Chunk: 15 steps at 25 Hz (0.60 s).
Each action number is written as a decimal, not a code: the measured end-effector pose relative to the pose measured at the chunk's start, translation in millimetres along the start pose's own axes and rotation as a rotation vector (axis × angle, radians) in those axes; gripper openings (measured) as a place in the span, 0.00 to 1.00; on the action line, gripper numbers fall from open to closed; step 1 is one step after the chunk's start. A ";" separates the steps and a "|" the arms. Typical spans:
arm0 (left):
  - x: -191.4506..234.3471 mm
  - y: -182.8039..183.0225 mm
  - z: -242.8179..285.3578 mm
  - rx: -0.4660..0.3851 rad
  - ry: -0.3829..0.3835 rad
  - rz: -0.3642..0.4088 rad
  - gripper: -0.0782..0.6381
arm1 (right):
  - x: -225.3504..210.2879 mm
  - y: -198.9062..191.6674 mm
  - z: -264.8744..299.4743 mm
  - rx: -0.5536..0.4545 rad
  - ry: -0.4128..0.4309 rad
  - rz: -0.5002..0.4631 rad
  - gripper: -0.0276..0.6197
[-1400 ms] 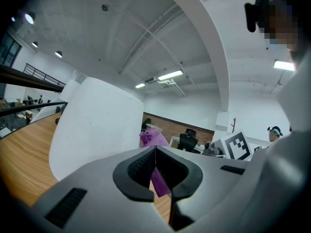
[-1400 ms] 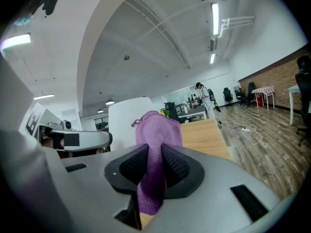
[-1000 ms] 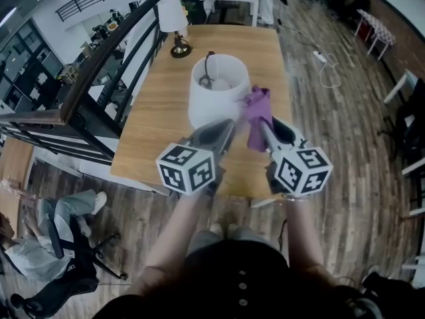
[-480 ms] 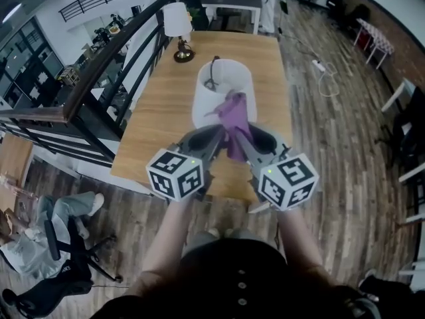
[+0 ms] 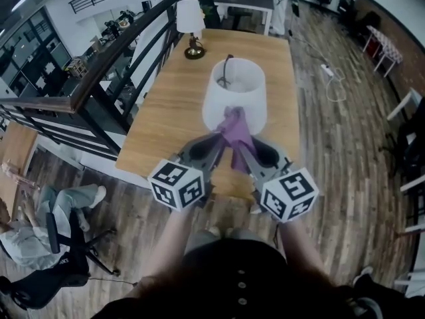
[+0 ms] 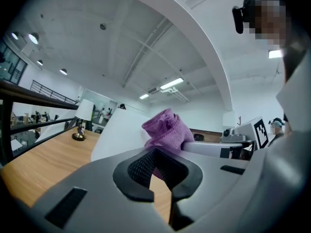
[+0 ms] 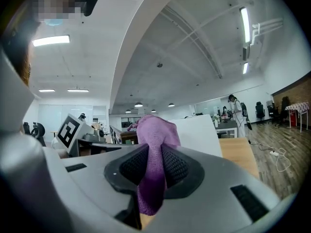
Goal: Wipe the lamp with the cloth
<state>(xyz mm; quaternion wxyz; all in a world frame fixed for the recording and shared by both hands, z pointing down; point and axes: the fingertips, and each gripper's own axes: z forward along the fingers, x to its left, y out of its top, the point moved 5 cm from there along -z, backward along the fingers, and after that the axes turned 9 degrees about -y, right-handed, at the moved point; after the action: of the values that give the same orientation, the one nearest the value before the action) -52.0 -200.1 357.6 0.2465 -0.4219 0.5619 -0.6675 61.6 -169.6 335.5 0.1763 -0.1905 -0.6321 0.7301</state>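
Right gripper (image 7: 151,178) is clamped on the purple cloth (image 5: 234,130), right by the white lamp (image 5: 236,95). Left gripper (image 6: 160,191) is pinched closed, holding nothing.

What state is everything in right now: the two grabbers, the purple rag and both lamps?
Left gripper: jaws together, nothing clamped.
Right gripper: shut on the cloth.
Cloth: bunched, hanging by the lamp's near side.
Lamp: upright on the table.
Small lamp: upright near the far edge.
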 end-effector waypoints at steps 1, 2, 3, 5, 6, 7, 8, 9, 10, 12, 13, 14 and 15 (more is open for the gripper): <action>0.4 0.0 -1.9 -0.017 0.018 -0.005 0.12 | -1.0 0.2 -0.2 0.001 -0.002 -0.002 0.16; 0.5 -0.2 -3.1 -0.025 0.031 -0.008 0.12 | -1.9 1.1 -0.4 0.000 -0.005 -0.010 0.16; 0.1 -0.8 -3.6 -0.026 0.037 -0.008 0.12 | -2.7 2.0 -0.5 -0.003 -0.009 -0.020 0.16; -1.1 -3.7 -3.1 -0.015 0.028 -0.006 0.12 | -3.8 2.2 -0.5 -0.009 -0.020 -0.034 0.16; -1.6 -5.8 -2.6 -0.004 0.017 -0.006 0.12 | -4.0 1.6 -0.2 -0.011 -0.024 -0.034 0.16; -1.9 -7.6 -1.7 0.009 0.005 -0.005 0.12 | -4.1 0.9 0.4 -0.011 -0.027 -0.033 0.16; -2.1 -8.9 -0.9 0.021 -0.005 -0.004 0.12 | -4.3 0.3 0.8 -0.010 -0.029 -0.032 0.16; -2.5 -9.5 -0.3 0.028 -0.010 -0.002 0.12 | -4.6 -0.2 1.0 -0.009 -0.030 -0.031 0.16; -2.9 -9.7 0.0 0.032 -0.013 0.000 0.12 | -5.0 -0.6 0.8 -0.007 -0.031 -0.030 0.16; -3.9 -10.1 -0.7 0.033 -0.016 -0.004 0.12 | -5.1 -1.0 -0.1 -0.006 -0.033 -0.026 0.16; -4.3 -10.5 -1.0 0.034 -0.018 -0.007 0.12 | -5.2 -1.1 -0.7 -0.008 -0.034 -0.023 0.16; -4.7 -11.2 -0.8 0.035 -0.019 -0.010 0.12 | -5.5 -1.2 -1.1 -0.009 -0.034 -0.020 0.16; -5.0 -11.7 0.0 0.036 -0.019 -0.011 0.12 | -6.1 -1.4 -1.4 -0.010 -0.034 -0.018 0.16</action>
<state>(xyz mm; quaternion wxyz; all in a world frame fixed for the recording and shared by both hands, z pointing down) -47.7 -193.2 367.4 0.2557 -0.4266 0.5452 -0.6748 67.6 -171.3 337.0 0.1712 -0.1733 -0.6403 0.7285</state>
